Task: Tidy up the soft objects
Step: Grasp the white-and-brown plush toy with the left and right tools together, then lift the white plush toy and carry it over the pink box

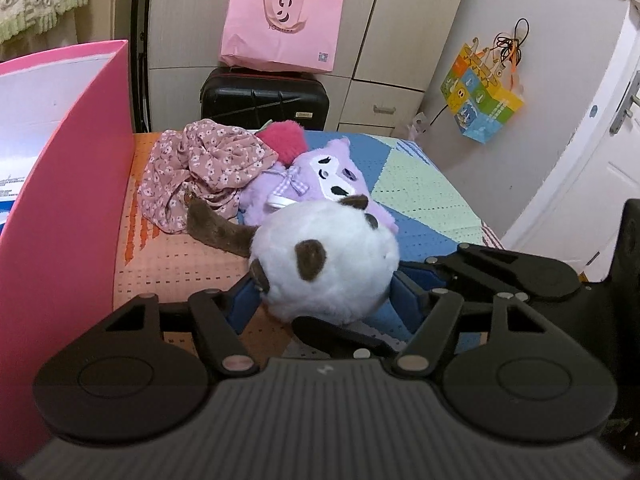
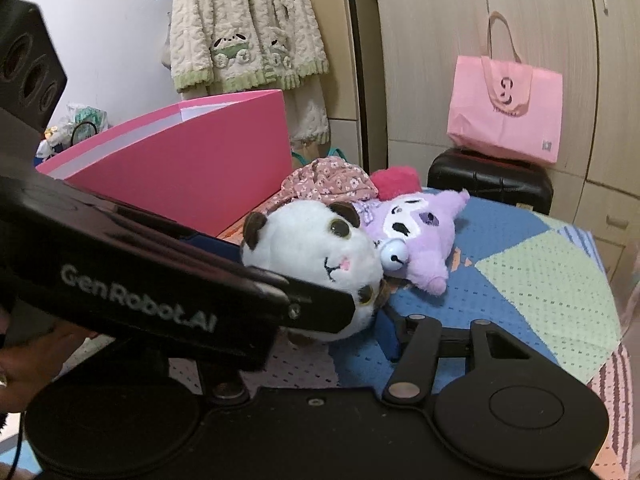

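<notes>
A white plush with brown ears (image 1: 324, 264) lies on the patchwork bed cover (image 1: 420, 184). My left gripper (image 1: 324, 280) is shut on its head, the blue pads pressing both sides. It also shows in the right wrist view (image 2: 304, 248), with the left gripper's body across it. My right gripper (image 2: 340, 320) is beside the same plush; only its right finger (image 2: 390, 336) shows, so its state is unclear. Behind lie a purple plush (image 1: 320, 176) (image 2: 420, 236), a pink fuzzy toy (image 1: 286, 140) and a floral cloth (image 1: 200, 168).
An open pink box (image 1: 76, 184) (image 2: 192, 160) stands on the bed at the left. A black suitcase (image 1: 264, 98) with a pink bag (image 1: 280, 24) on it stands behind the bed, against wardrobes. A door (image 1: 592, 152) is at the right.
</notes>
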Tool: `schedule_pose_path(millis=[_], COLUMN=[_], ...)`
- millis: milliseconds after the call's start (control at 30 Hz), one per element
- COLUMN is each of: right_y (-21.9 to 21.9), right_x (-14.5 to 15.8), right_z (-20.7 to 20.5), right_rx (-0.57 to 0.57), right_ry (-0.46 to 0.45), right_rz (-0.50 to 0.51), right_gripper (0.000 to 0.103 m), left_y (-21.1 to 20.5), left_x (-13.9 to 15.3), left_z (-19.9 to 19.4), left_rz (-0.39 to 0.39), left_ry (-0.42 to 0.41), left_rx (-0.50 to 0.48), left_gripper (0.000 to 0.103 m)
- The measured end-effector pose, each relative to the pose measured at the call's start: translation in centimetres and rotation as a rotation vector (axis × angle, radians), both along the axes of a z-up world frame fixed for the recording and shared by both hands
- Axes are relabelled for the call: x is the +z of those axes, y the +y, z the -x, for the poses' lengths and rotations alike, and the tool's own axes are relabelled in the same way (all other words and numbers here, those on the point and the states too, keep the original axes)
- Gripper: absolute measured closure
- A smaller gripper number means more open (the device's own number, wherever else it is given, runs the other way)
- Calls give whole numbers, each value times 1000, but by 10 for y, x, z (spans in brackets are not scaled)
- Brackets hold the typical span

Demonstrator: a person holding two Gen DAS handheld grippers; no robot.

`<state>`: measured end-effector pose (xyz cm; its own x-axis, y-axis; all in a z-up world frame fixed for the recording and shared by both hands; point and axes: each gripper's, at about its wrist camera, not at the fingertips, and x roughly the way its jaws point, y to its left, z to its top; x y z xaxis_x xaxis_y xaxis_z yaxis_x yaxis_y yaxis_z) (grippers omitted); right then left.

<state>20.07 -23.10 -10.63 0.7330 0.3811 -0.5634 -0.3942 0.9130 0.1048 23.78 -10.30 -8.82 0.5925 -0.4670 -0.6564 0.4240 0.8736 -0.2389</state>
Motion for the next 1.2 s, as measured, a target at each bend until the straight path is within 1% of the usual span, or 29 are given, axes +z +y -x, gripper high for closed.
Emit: schedule_pose_path(millis=[300, 567, 767, 933, 1067, 1200], right_y=[10, 17, 21, 26, 29, 32], right_x=[6, 14, 22, 29, 37, 47], right_z=[16, 35, 53, 69, 86, 105], right_rx=[-6, -17, -17, -12, 3, 11], right_ry=[-55, -82, -104, -110, -120, -135], right_rz=[64, 78, 90, 105, 101, 88], right_gripper=[40, 40, 40, 40, 40, 40], left_y=[3, 6, 9, 12, 16, 20], left_x=[4, 13, 22, 29, 40, 50], left_z=[12, 32, 52, 72, 92, 112], left_rz=[8, -8, -19, -31, -54, -55], left_ry=[-9, -34, -55, -53, -73, -90], left_rx=[4, -1, -10, -7, -7, -13], left_gripper=[35, 35, 35, 35, 35, 35])
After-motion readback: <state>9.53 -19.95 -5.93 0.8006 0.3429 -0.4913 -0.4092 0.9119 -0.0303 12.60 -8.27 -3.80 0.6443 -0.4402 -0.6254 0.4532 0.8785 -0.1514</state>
